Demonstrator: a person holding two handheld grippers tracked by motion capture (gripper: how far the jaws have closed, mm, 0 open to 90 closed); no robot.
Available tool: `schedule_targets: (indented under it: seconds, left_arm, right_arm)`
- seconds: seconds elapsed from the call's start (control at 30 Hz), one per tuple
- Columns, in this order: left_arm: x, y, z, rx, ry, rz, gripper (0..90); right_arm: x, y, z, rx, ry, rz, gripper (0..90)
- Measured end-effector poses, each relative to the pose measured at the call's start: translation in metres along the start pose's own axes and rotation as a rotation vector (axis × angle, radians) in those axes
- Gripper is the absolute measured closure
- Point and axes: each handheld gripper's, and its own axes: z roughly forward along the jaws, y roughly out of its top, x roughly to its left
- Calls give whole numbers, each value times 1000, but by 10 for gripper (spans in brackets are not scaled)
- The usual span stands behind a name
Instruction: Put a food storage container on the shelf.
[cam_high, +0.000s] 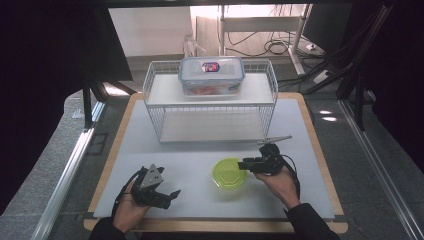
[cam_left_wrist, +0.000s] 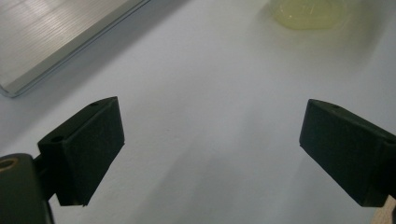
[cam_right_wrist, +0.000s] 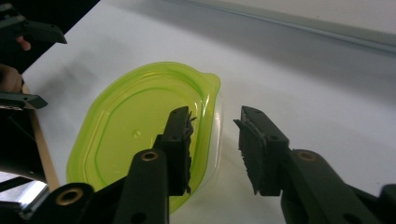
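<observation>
A round container with a lime-green lid (cam_high: 229, 173) sits on the white mat, right of centre near the front. My right gripper (cam_high: 243, 164) reaches in from its right side. In the right gripper view the jaws (cam_right_wrist: 215, 119) straddle the container's rim: one pad hangs over the green lid (cam_right_wrist: 140, 135), the other is outside the clear wall, and a gap shows on both sides. My left gripper (cam_high: 172, 196) rests at the front left, wide open (cam_left_wrist: 210, 126) over bare mat, with the green container (cam_left_wrist: 306, 14) far ahead of it.
A white wire rack (cam_high: 155, 117) stands at the back of the mat. A clear box with a blue-rimmed lid (cam_high: 212, 75) sits on its top shelf. The rack's lower plate (cam_left_wrist: 46, 37) shows in the left gripper view. The wooden board's edge (cam_high: 320, 160) runs just right of my right hand.
</observation>
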Motion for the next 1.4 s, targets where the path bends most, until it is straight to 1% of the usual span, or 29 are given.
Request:
schedule_targets:
  seconds: [0.17, 0.27, 0.33, 0.37, 0.47, 0.57, 0.67, 0.73, 0.9, 1.03, 1.07, 1.1, 1.4]
  left_arm:
    - [-1, 0, 0, 1, -3, 5, 65]
    - [-1, 0, 0, 1, -2, 7, 64]
    - [-1, 0, 0, 0, -1, 7, 64]
    - [-1, 0, 0, -1, -2, 7, 64]
    - [-1, 0, 0, -3, -2, 7, 65]
    - [-1, 1, 0, -4, -1, 10, 65]
    - [-1, 1, 0, -6, -1, 11, 65]
    - [-1, 1, -1, -7, 0, 11, 65]
    - [-1, 1, -1, -10, 1, 11, 65]
    - [-1, 1, -1, -13, 2, 10, 65]
    - [-1, 1, -2, -15, 2, 9, 65]
    - [-1, 1, -2, -15, 2, 8, 65]
    - [-1, 1, -2, -18, 0, 8, 65]
  right_arm:
    - [-5, -1, 1, 11, 55, 46, 744]
    - [-5, -1, 1, 19, 84, 65, 767]
    - [-5, -2, 2, 20, 119, 86, 795]
    - [-5, -2, 3, 28, 134, 91, 799]
    - [-1, -1, 2, 33, 132, 87, 805]
    - [2, 0, 0, 30, 147, 92, 813]
    - [5, 0, -1, 20, 168, 103, 821]
    - [6, 1, -1, 13, 202, 121, 826]
    - [8, 2, -2, 12, 202, 125, 830]
    - [7, 2, -3, -2, 218, 141, 837]
    - [7, 2, -3, -9, 235, 155, 841]
    - [6, 3, -4, -20, 262, 172, 846]
    - [9, 6, -6, -26, 245, 155, 845]
